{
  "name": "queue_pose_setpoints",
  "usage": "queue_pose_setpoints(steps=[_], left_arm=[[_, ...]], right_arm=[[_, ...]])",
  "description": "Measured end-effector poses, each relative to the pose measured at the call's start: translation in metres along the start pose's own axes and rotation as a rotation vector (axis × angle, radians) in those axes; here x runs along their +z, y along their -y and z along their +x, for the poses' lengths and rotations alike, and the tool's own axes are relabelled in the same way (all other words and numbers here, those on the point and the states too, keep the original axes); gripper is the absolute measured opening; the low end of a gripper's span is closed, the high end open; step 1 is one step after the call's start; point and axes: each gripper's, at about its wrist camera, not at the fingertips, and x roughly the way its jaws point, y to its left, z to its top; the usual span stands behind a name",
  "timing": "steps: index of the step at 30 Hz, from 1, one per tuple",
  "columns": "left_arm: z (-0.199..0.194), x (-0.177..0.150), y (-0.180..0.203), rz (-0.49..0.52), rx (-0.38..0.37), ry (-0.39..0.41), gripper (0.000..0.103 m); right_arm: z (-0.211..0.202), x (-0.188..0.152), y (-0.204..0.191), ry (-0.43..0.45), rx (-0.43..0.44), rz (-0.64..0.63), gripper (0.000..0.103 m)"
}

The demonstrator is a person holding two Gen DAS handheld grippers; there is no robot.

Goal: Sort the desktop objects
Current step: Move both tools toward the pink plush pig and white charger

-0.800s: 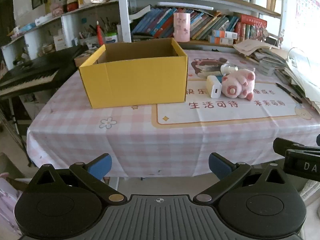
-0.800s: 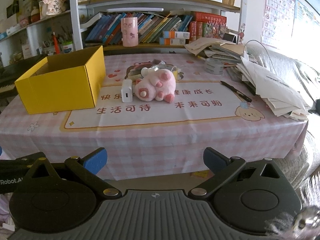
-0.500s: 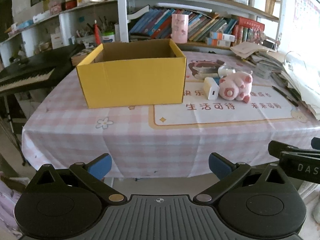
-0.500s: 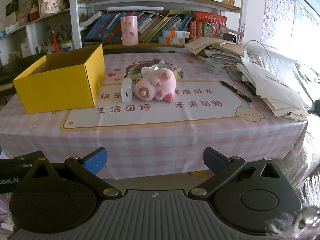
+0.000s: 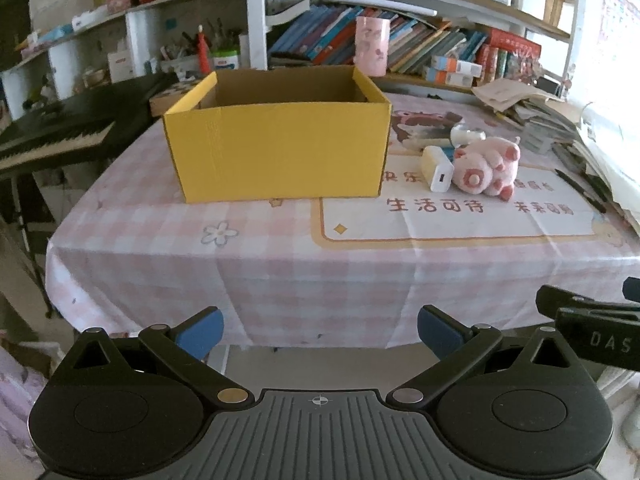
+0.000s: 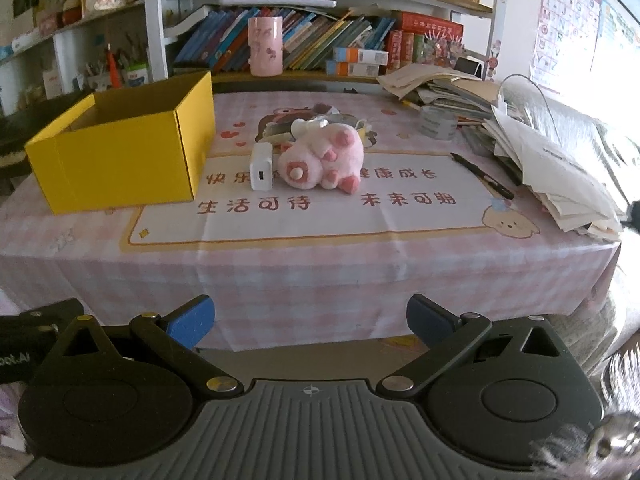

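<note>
Left wrist view puts the left tongs [image 5: 318, 330] nearest, spread wide and holding nothing, short of the surface [image 5: 280, 248] edge. The right tongs [image 6: 310, 318] are likewise wide and empty, at about the same standoff. Past the pink checked cloth, the yellow box [image 5: 280, 152] stands open, and what shows of its inside looks bare (its floor is hidden by the front wall). Just right of it lie a white charger [image 6: 261, 166] and, touching it, a pink plush pig [image 6: 320, 158] on its side. Behind the pig are a few small items I cannot identify, and a black pen [image 6: 482, 175] lies well apart to the right. By my reading nothing is sorted yet; every piece remains to be moved.
</note>
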Motion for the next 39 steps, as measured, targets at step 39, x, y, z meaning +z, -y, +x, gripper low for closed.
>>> queue_pose_setpoints(steps=[39], left_arm=[[-0.002,0.003,0.006,0.115,-0.049,0.022,0.103]], right_arm=[[-0.014,-0.003,-0.005,0.072,0.051,0.049,0.103]])
